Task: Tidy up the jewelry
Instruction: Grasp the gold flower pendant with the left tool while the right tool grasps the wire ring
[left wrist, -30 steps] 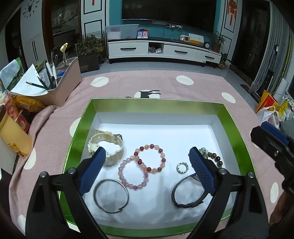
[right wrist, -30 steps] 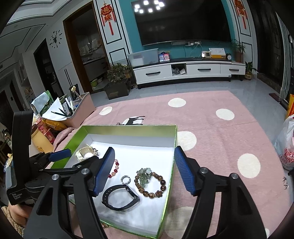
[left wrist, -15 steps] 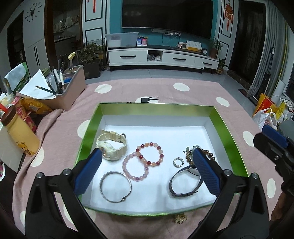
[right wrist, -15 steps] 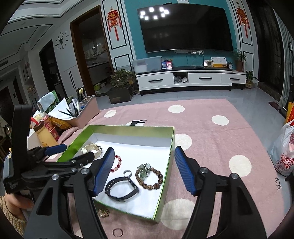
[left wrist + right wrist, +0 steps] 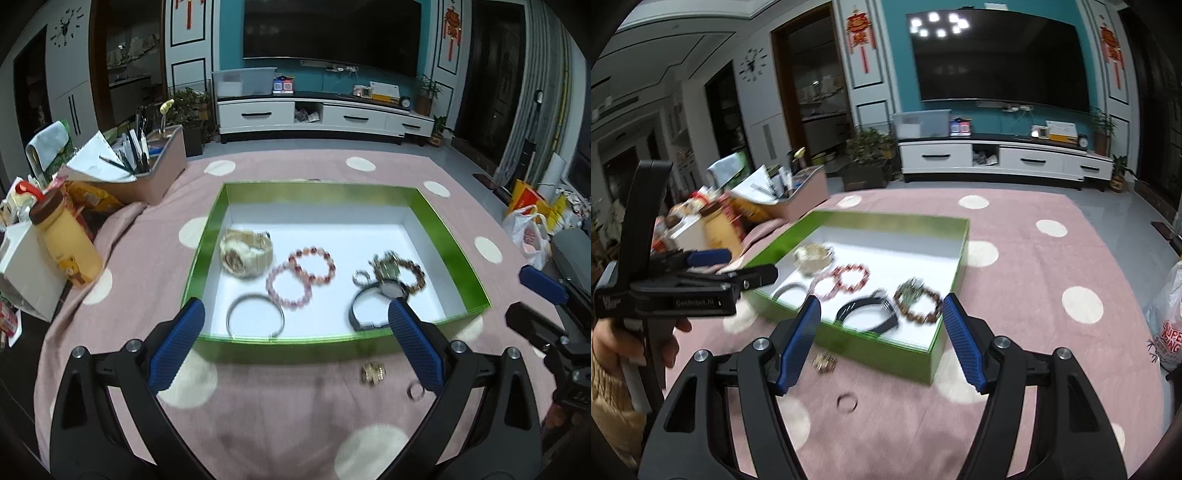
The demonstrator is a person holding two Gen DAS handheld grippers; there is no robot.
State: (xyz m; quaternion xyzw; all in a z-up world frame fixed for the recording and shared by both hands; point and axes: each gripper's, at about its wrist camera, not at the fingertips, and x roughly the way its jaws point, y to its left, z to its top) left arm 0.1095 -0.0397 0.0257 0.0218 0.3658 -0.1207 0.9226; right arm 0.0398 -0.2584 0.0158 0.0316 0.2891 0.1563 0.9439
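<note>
A green box point(image 5: 207, 240) with a white floor holds a cream watch point(image 5: 246, 254), a red bead bracelet point(image 5: 316, 266), a pink bead bracelet point(image 5: 290, 288), a silver bangle point(image 5: 255, 319), a brown bead bracelet point(image 5: 410, 273) and a black band point(image 5: 369, 310). On the pink cloth in front of the box lie a gold piece point(image 5: 373, 373) and a thin ring point(image 5: 415, 391). My left gripper point(image 5: 295, 317) hangs wide open and empty above the box's near wall. My right gripper point(image 5: 882, 306) is open and empty, above the box's near corner, with the gold piece point(image 5: 824, 362) and ring point(image 5: 847, 401) below it.
A pink organiser with pens point(image 5: 155, 173), a yellow bottle point(image 5: 66, 240) and snack packs crowd the table's left side. A hand point(image 5: 613, 350) holds the left gripper point(image 5: 738, 269). Plastic bags point(image 5: 528, 232) sit on the floor at the right. The polka-dot cloth point(image 5: 1052, 280) stretches right of the box.
Both grippers have drawn back from the box toward the table's near side. The gold piece and the thin ring on the cloth have come into view. The left jaws have widened a little.
</note>
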